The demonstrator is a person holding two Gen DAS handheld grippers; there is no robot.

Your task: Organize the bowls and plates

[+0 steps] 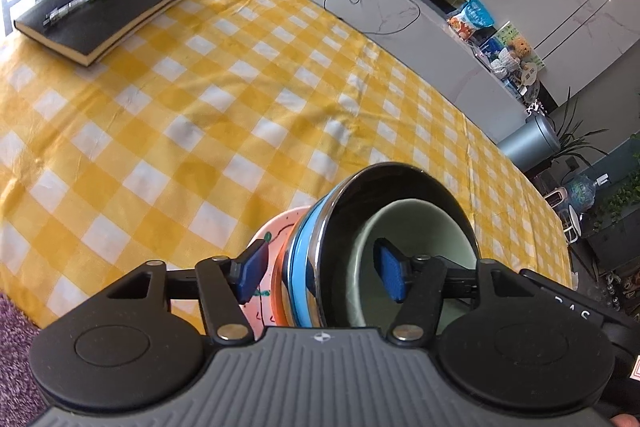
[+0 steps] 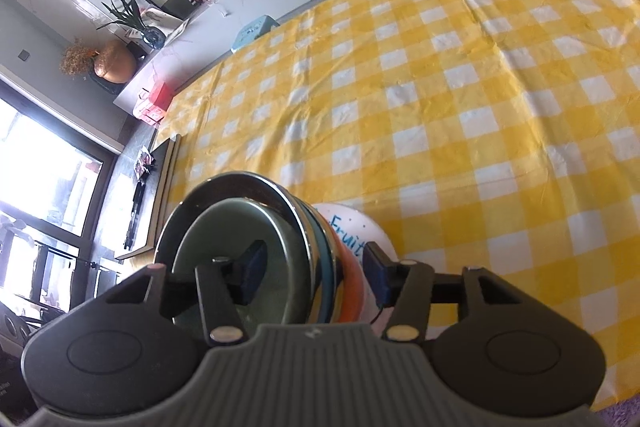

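surface: yellow checked tablecloth [image 1: 248,115] | on it: black notebook [image 1: 108,11], stacked bowls [image 1: 360,247], apparently on plate

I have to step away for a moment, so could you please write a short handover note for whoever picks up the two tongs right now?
Left tongs: open, fingers straddling the near rims of the stack, pads not pressing.
Right tongs: open, straddling the stack from the other side, one finger inside the green bowl.
Stack: green bowl nested in the dark steel-rimmed bowl, above blue and orange dishes, all on the white printed plate on the yellow checked tablecloth.
Done: bowls and plates appear gathered into one stack.
Left: draw both tongs clear without nudging the stack; check it sits steady.
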